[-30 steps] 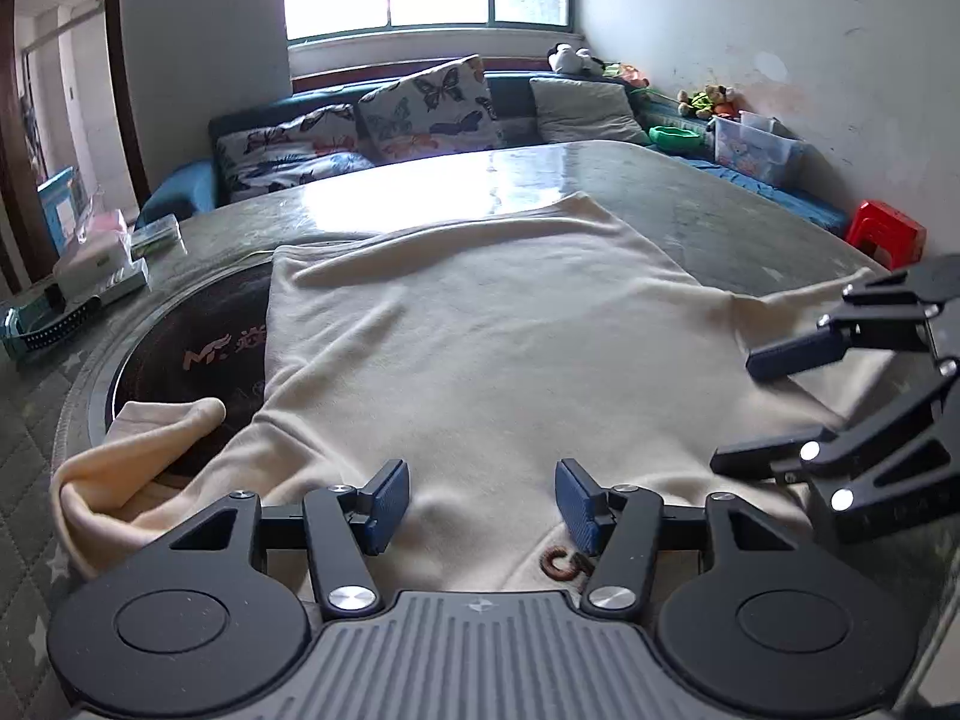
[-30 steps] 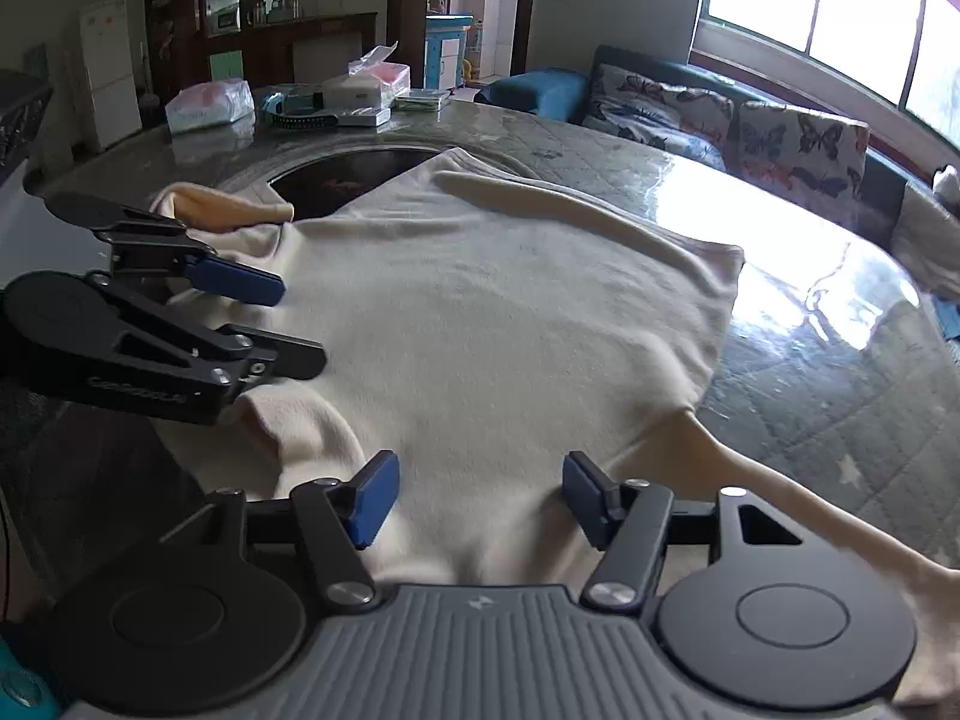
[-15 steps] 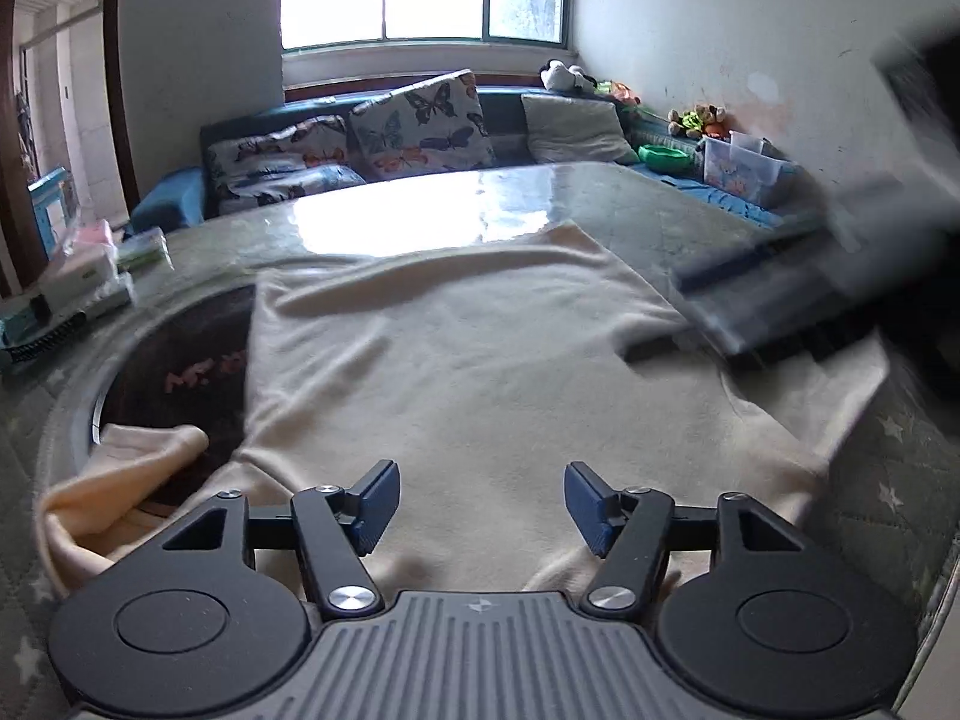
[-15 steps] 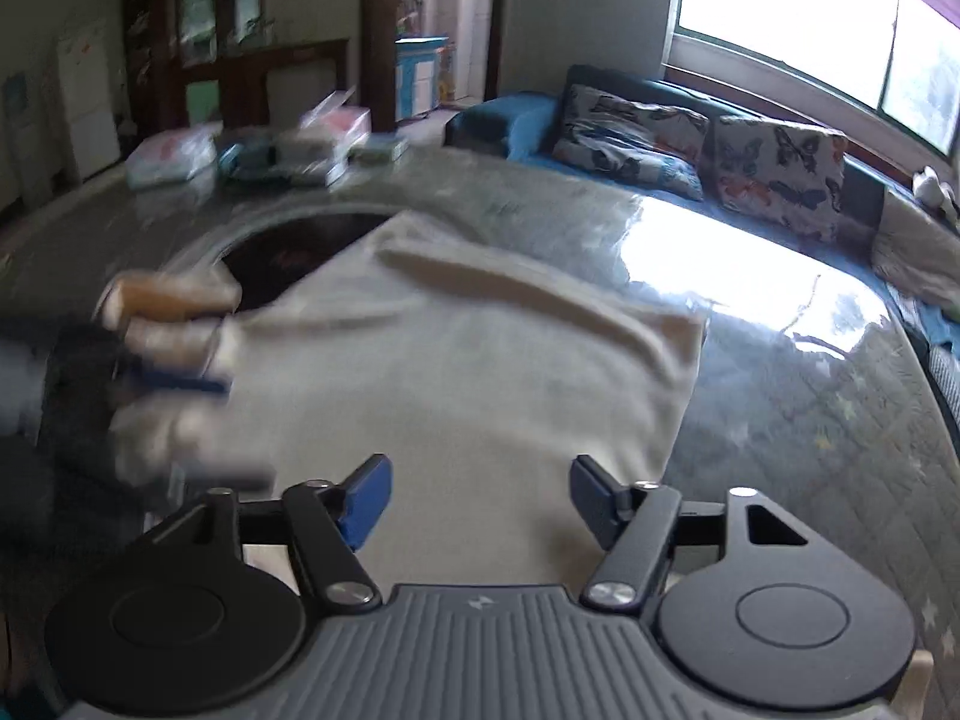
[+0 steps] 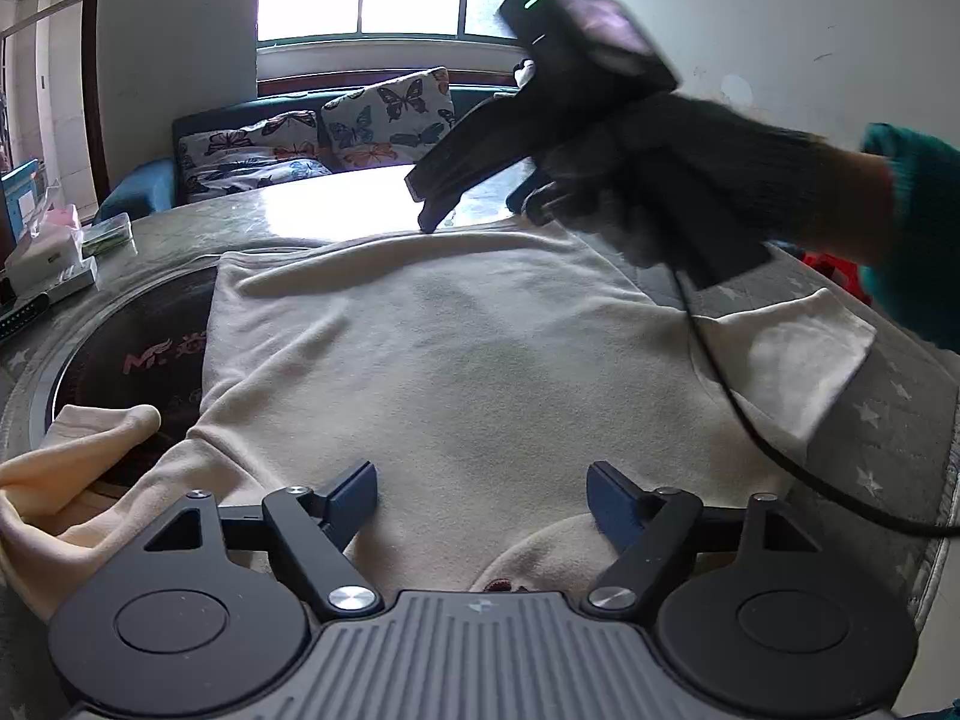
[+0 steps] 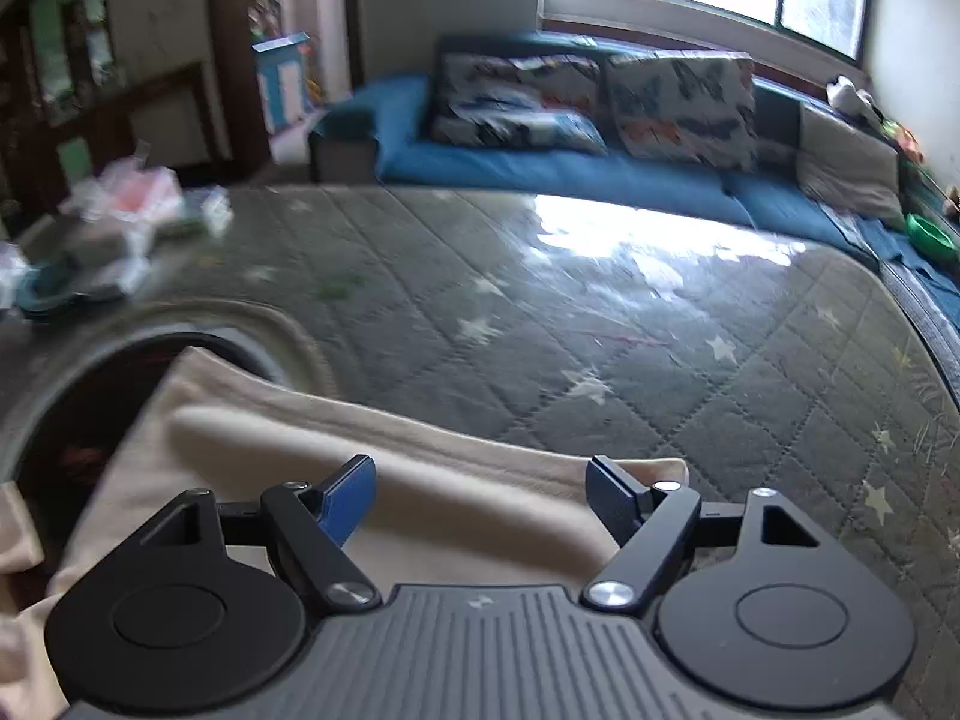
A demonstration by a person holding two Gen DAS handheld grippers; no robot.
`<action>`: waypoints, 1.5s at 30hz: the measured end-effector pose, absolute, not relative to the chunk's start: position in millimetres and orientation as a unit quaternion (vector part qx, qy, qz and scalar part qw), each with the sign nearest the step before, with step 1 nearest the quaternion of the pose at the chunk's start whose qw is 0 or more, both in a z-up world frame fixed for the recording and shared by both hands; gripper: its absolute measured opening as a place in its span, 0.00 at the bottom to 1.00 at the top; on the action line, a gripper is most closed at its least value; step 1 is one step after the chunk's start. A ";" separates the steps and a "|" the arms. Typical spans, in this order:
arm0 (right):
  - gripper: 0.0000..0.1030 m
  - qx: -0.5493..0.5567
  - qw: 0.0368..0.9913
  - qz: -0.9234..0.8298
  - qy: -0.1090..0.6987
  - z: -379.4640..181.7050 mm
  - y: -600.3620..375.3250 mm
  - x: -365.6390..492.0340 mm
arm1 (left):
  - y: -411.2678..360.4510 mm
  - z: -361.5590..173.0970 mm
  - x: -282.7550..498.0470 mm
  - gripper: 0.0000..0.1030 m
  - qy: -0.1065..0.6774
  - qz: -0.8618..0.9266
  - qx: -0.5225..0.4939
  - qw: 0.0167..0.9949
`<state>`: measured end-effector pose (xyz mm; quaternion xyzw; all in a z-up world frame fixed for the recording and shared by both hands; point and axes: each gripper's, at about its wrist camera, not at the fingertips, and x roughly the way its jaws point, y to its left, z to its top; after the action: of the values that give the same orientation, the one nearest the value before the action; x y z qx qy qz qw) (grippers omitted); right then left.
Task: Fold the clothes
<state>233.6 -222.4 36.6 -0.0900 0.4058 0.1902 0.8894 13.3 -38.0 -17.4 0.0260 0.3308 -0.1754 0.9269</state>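
Since the earlier frames, the right hand-held gripper (image 5: 474, 204) has travelled from the near right of the garment to its far edge, and both pairs of jaws have just been opening with only flat cloth under them, nothing pinched.

Left hand-held gripper (image 5: 482, 495): released, jaws wide, poised over the near edge of the cream sweater (image 5: 456, 360), close to the neckline.

Right hand-held gripper, own view (image 6: 480, 495): released, jaws wide, above the far hem near the right-hand corner. In the left view it is blurred; a gloved hand (image 5: 708, 180) with a teal sleeve carries it.

Writing: pink lettering on the dark round inset (image 5: 132, 354) to the left begins "M"; the remainder is not legible.

Sweater: lies spread flat on the quilted, star-patterned surface (image 6: 630, 330), with a raised fold along the far hem. One sleeve (image 5: 78, 468) is bunched at near left over the inset; the other (image 5: 798, 354) extends right toward the surface's edge.
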 end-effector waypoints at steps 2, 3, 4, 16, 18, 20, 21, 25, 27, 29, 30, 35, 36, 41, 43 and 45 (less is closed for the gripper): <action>0.77 -0.097 0.886 0.179 0.418 26.8 -219.3 244.3 | -37.4 -16.9 13.7 0.79 0.331 -0.178 0.023 0.926; 0.79 -0.100 0.885 0.174 0.420 22.7 -218.0 248.0 | -37.3 -17.1 13.7 0.80 0.331 -0.179 0.023 0.926; 0.81 -0.099 0.888 0.170 0.416 21.2 -216.7 251.6 | -37.4 -17.5 13.7 0.80 0.330 -0.180 0.023 0.926; 0.83 -0.117 0.886 0.211 0.397 31.4 -198.1 250.4 | -39.8 -20.1 13.9 0.87 0.328 -0.184 0.025 0.926; 0.83 -0.141 0.880 0.220 0.396 26.6 -185.9 247.9 | -40.0 -20.2 13.8 0.87 0.328 -0.184 0.025 0.926; 0.85 -0.156 0.879 0.221 0.393 21.2 -175.3 248.1 | -39.7 -20.2 13.4 0.87 0.328 -0.184 0.025 0.926; 0.86 -0.159 0.880 0.220 0.390 19.3 -171.1 248.6 | -39.5 -20.0 13.4 0.87 0.329 -0.184 0.025 0.926; 0.86 -0.137 0.883 0.214 0.394 24.7 -163.2 258.2 | -36.3 -17.0 15.0 0.87 0.333 -0.182 0.018 0.925; 0.86 -0.149 0.887 0.219 0.379 33.7 -165.5 253.0 | -29.0 -14.4 16.0 0.87 0.334 -0.175 0.008 0.926; 0.86 -0.161 0.883 0.239 0.370 43.2 -169.8 240.2 | -21.7 -11.8 16.9 0.87 0.335 -0.168 -0.002 0.927; 0.86 -0.167 0.882 0.247 0.366 46.8 -171.6 232.1 | -16.8 -10.0 17.1 0.87 0.334 -0.164 -0.008 0.928; 0.87 -0.185 0.869 0.288 0.358 52.7 -179.6 190.3 | 20.3 2.7 18.3 0.87 0.317 -0.121 -0.040 0.940; 0.87 -0.186 0.867 0.293 0.359 51.6 -180.3 184.5 | 30.1 4.0 20.5 0.87 0.319 -0.109 -0.052 0.940; 0.87 -0.193 0.859 0.315 0.354 40.2 -180.9 148.2 | 73.6 1.0 36.3 0.86 0.354 -0.093 -0.119 0.923; 0.87 -0.202 0.858 0.318 0.349 34.8 -177.9 137.0 | 83.6 -3.1 42.7 0.86 0.365 -0.079 -0.135 0.918; 0.87 -0.211 0.856 0.322 0.345 30.6 -175.0 127.7 | 91.3 -5.1 43.8 0.85 0.359 -0.057 -0.145 0.920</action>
<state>127.7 -175.0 30.6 -0.2107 0.3445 0.3220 0.8563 43.8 91.3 -5.1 -0.1452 0.3591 -0.0570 0.9202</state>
